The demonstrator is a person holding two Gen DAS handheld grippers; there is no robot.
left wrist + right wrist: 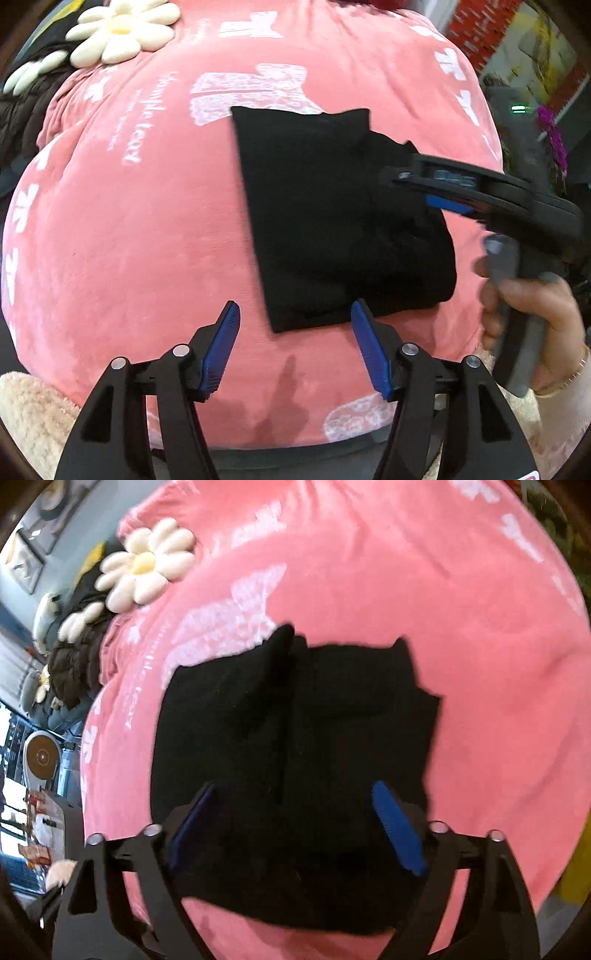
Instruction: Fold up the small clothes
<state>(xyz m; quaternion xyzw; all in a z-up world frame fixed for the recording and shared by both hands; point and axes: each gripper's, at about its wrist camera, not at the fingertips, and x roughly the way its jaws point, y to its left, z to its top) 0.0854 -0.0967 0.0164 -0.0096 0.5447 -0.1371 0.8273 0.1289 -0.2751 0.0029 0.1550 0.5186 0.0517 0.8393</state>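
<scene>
**Black garment folded on a pink blanket, both tongs spread wide**

A pink plush blanket (129,229) with white bow prints and pale script covered the whole working surface, and a white daisy-shaped cushion (122,29) lay at its far left edge beside a dark quilted jacket (26,107). A red brick-patterned wall (480,26) and purple flowers (552,136) showed past the blanket on the right.

The black garment (332,229) lay flat on the blanket, right of centre in the left wrist view, folded into a rough rectangle with layered edges along its right side. In the right wrist view the same garment (295,768) filled the middle of the picture, a raised fold running up its centre.

The left tongs (295,317) hovered at the near edge of the garment, their blue-padded fingers spread wide and gripping nothing; the right-hand pad (369,347) sat just at the cloth's near corner. The right tongs (295,819) were over the garment, likewise spread wide with the cloth showing between the fingers but not pinched. From the left wrist view those right tongs (417,177) reached in from the right above the garment's right side, held by the person's right hand (532,314) on a grey grip.
</scene>
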